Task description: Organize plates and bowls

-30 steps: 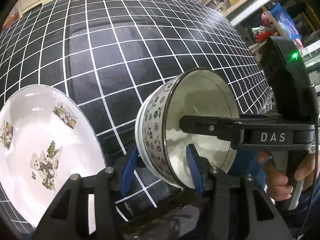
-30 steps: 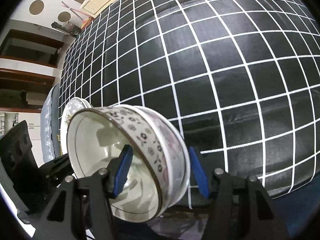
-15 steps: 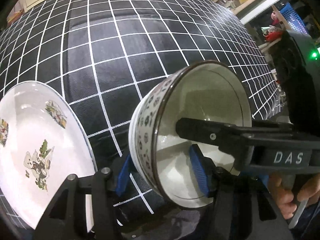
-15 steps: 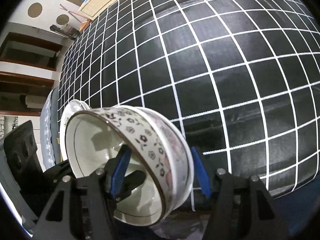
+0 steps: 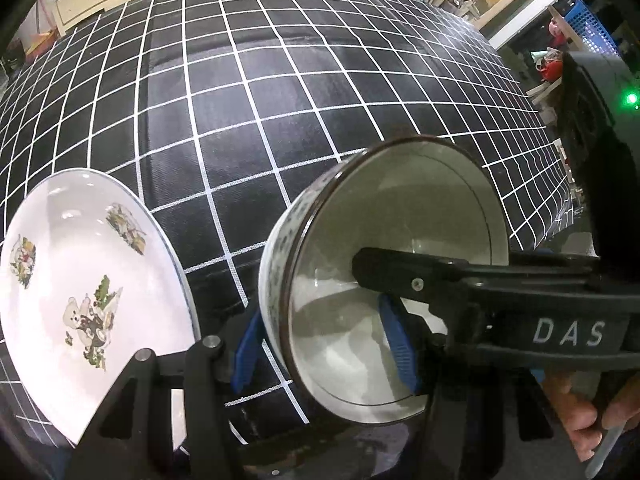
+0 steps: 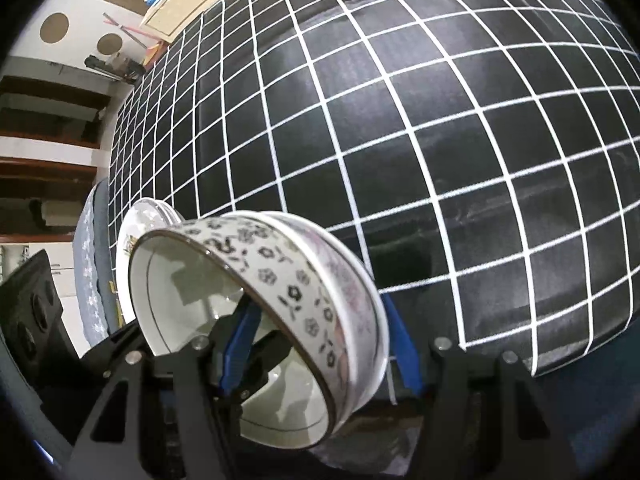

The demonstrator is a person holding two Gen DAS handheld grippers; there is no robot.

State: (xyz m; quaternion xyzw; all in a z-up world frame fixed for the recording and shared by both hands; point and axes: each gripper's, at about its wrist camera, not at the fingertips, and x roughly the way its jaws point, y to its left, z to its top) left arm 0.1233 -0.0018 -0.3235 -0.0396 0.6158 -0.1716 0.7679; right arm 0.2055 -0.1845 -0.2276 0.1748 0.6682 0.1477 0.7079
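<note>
Item: patterned bowl, held tilted above the worktop's near edge, beside the bear-print plate. Left tongs and right tongs both pinch its wall. Handling advice: level it first, then release one pair.

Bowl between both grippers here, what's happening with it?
A person is holding a stack of two flower-patterned bowls tipped on its side above the black checked tablecloth. The left gripper and the right gripper each clamp the wall, one finger inside and one outside. A white bear-print plate lies on the cloth just to the left, untouched.
</note>
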